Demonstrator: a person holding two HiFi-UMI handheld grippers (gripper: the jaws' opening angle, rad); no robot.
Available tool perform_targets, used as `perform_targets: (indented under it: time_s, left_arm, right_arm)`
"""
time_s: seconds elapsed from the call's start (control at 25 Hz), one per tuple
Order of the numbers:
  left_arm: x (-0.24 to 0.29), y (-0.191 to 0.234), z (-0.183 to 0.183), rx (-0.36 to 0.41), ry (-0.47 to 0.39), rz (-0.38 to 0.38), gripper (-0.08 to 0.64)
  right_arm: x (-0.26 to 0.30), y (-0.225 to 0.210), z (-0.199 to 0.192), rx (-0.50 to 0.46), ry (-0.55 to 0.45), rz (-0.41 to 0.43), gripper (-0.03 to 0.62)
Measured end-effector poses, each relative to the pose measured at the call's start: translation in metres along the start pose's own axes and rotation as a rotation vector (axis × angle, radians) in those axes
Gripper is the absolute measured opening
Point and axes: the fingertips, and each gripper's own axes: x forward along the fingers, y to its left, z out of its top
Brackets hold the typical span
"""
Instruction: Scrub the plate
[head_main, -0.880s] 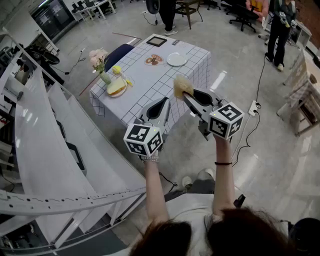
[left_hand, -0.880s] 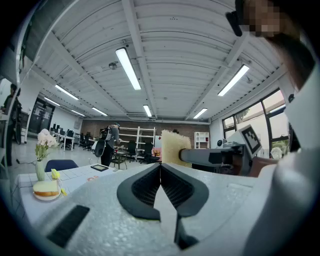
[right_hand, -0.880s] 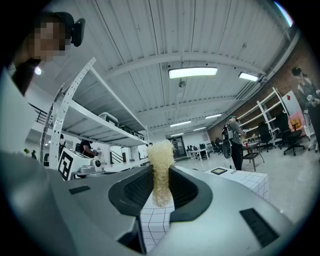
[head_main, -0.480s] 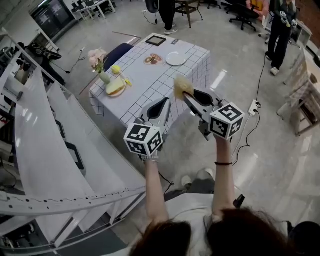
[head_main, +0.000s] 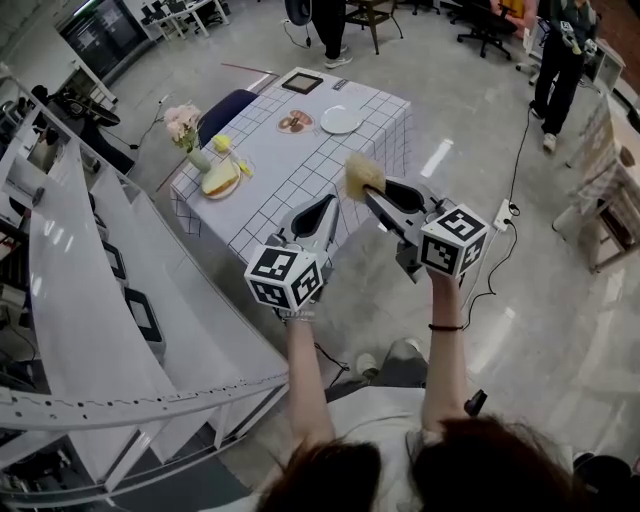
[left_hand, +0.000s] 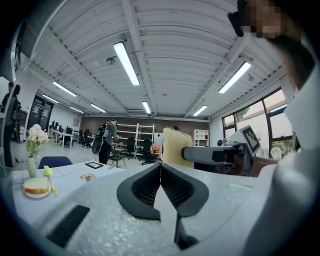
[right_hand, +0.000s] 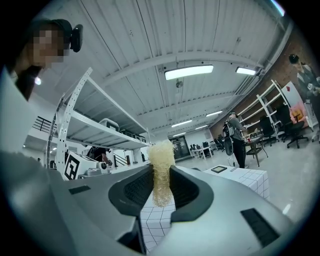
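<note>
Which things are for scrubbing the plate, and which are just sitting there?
For the job: white plate; yellow scrubbing pad; right claw, which grips the pad.

Just lying about: vase of flowers; bread on a plate; plate with brown bits; black frame.

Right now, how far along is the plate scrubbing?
Done: the scrubber is clamped in the right gripper. In hand: both grippers are up in the air, short of the table; the left gripper is shut and empty. Left: reaching the white plate and all the scrubbing.
</note>
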Motion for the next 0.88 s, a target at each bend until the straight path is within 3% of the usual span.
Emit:
perform_targets:
  time_s: [0.28,0.48,0.88]
  left_arm:
    - [0.049,-0.017,0.008,-0.008,-0.009,0.019,0.011]
    - [0.077,-0.024,0.013,-0.055,-0.037,0.056,0.011]
    - [0.117,-0.027,0.000,-0.086,0.009,0.104,0.011]
  right_arm:
    - [-0.019,-0.050,0.021,-0.001,-0.001,0.020,0.078]
    - [-0.029,-0.074,0.033,-0.025,0.027,0.058,0.078]
    - [-0.043,-0.123,0.027,-0.006,0.059,0.042,0.078]
